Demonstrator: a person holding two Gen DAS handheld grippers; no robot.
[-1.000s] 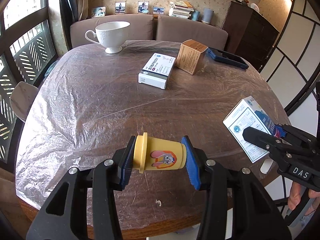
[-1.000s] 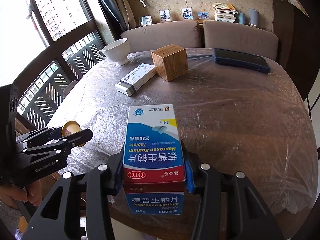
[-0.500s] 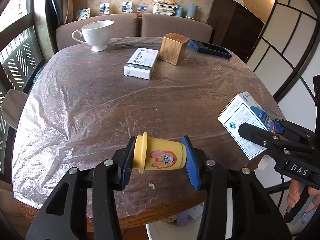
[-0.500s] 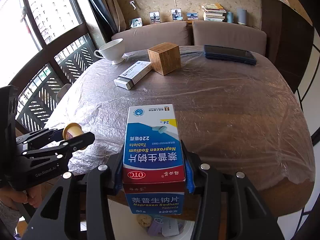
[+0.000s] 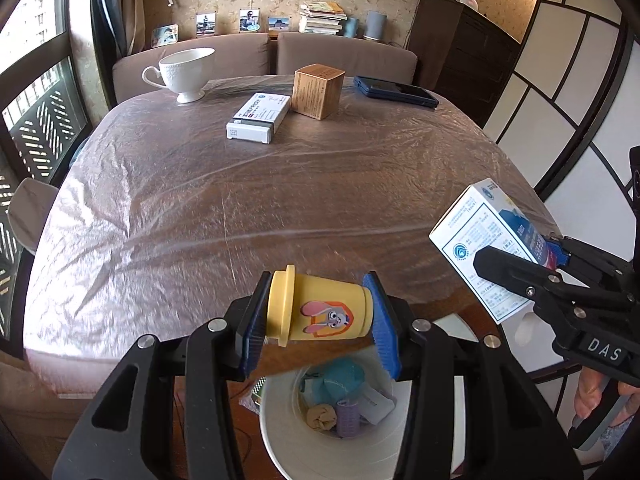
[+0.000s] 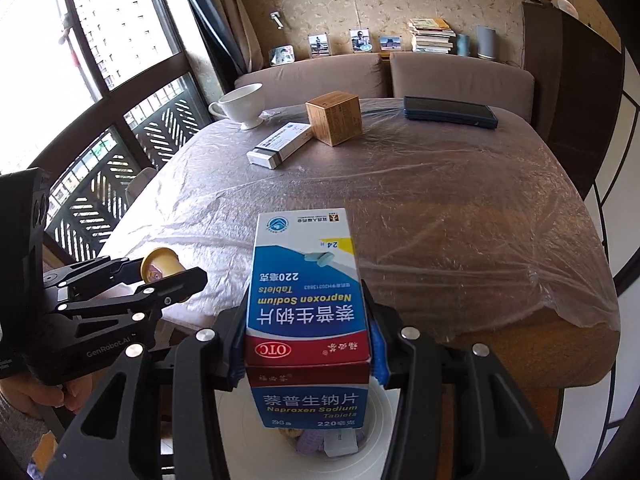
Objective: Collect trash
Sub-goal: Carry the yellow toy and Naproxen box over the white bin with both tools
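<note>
My left gripper [image 5: 318, 322] is shut on a small yellow cup [image 5: 316, 307] with a rabbit picture, held on its side over the table's near edge. Below it stands a white bin [image 5: 288, 432] with several bits of trash inside. My right gripper [image 6: 306, 344] is shut on a blue, white and red medicine box [image 6: 306, 300], which also shows at the right of the left wrist view as the medicine box [image 5: 480, 240]. The white bin [image 6: 384, 440] lies right under that box. The yellow cup [image 6: 160, 266] appears at the left of the right wrist view.
On the plastic-covered table [image 5: 280, 184] remain a white teacup [image 5: 186, 70], a white carton [image 5: 260, 118], a brown cube box [image 5: 318, 90] and a dark phone [image 5: 394, 91]. A sofa [image 5: 280, 54] backs the table. A hand [image 5: 596, 392] holds the right gripper.
Both grippers have drawn back from the table toward its near edge, each still holding its item. The white bin has come into view beneath them.
</note>
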